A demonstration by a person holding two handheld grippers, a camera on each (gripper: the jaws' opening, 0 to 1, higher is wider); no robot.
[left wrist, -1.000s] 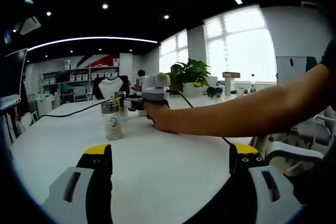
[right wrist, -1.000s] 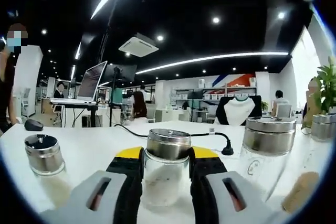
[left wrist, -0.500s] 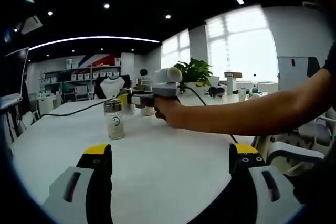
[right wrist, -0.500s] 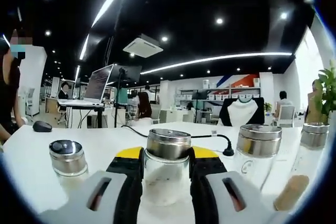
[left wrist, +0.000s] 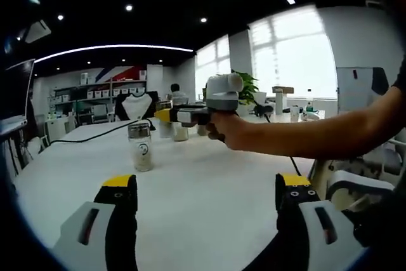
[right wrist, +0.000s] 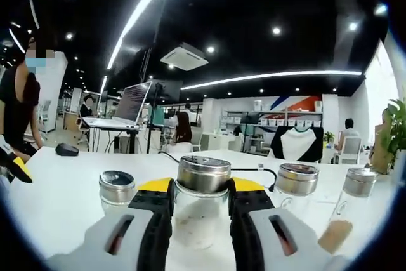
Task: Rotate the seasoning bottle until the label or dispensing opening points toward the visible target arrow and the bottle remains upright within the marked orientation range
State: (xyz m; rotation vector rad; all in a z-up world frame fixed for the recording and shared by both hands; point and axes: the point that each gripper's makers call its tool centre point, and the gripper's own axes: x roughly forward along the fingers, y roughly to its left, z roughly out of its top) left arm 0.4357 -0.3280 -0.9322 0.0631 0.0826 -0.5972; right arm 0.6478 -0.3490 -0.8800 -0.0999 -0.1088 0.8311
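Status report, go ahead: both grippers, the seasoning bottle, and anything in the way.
Right gripper shut on seasoning bottle, upright. Left gripper open over white table. Other bottles close by.

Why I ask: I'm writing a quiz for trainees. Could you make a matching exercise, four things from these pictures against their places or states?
Things:
1 left tongs
2 right tongs
3 computer mouse
4 laptop

Places or states:
A raised, beyond the table
B shut on the seasoning bottle
C open, nothing between
D lying on the table

Pairs: 1-C, 2-B, 3-D, 4-A
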